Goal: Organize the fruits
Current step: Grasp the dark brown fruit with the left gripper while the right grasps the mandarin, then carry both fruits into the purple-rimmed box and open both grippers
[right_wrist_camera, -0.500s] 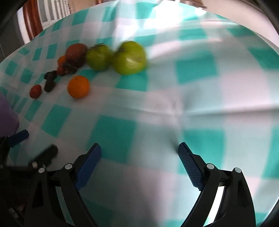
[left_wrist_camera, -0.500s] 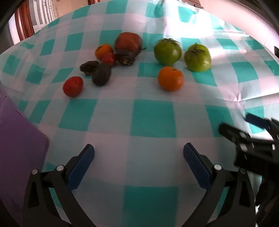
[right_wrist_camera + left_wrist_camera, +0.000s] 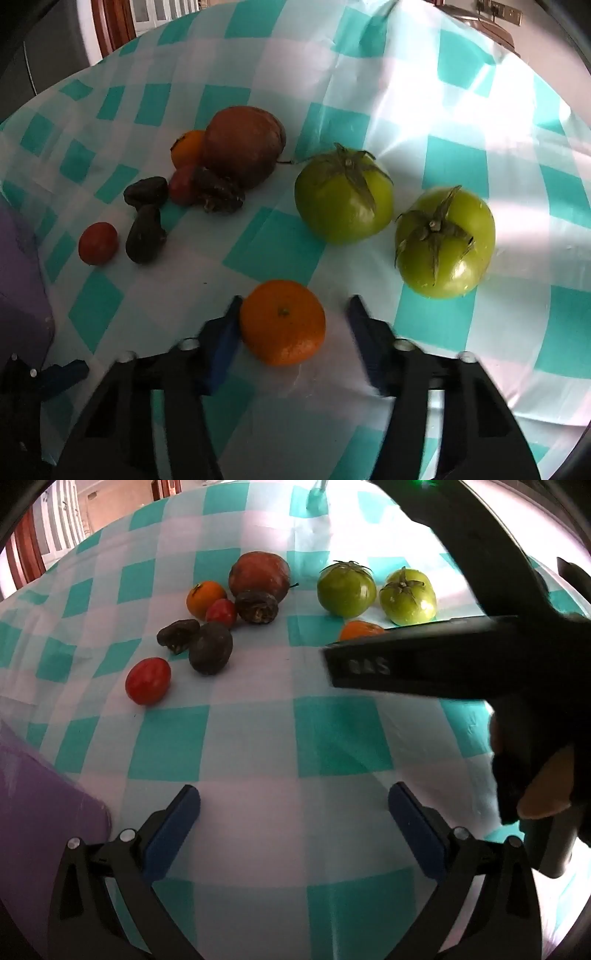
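Item: orange (image 3: 282, 321), on the checked tablecloth (image 3: 273, 243) between my right gripper (image 3: 293, 338) pads. Left pad touching, right one apart; jaws closing, not yet pinching. I'd centre first, then squeeze gently. Left gripper (image 3: 293, 825): spread wide, empty.

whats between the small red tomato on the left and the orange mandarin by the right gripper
In the right wrist view, only bare teal-and-white checked tablecloth lies between the small red tomato and the orange mandarin; the dark avocado sits just behind that line.
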### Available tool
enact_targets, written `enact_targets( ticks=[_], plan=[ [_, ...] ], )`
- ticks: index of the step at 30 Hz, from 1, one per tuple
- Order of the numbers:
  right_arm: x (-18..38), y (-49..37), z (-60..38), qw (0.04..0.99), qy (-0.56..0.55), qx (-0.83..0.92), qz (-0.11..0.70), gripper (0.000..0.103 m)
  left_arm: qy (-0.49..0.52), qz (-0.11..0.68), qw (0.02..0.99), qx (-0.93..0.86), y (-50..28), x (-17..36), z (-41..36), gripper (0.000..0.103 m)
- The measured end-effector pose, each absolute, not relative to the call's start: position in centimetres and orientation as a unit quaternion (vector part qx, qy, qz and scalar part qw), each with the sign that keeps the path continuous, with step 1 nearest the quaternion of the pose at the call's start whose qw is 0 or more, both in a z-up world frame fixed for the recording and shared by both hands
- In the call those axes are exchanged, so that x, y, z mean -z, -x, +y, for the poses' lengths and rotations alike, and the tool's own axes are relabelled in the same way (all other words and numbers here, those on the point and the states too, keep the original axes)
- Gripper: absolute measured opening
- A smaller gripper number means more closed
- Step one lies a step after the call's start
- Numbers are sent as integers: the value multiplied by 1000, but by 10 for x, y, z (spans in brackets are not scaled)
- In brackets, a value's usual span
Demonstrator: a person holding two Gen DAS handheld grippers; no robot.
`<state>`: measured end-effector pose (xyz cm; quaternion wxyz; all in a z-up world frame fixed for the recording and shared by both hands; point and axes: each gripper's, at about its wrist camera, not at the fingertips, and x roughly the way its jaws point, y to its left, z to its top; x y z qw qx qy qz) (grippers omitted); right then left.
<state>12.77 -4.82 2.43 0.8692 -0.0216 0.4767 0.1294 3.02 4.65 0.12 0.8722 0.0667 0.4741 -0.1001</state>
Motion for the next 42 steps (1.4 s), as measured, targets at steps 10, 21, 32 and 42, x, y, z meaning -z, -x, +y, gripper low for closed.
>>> enact_targets(
  ticks=[10, 21, 32, 42],
  plan=[
    [-13, -107, -124, 883, 9, -40, 468, 40, -42, 473, 878, 55, -90, -2, 43, 100],
    [-19, -69, -157, 882, 8, -30, 469, 41, -13, 458, 889, -3, -144, -5, 47, 80],
    [-22, -18, -146, 863, 31, -60, 501, 40, -28, 477, 877, 39, -63, -24, 11, 38],
    [-39, 69, -171, 835, 36, -142, 531, 40, -17, 485, 874, 37, 104, -51, 23, 38]
  ],
)
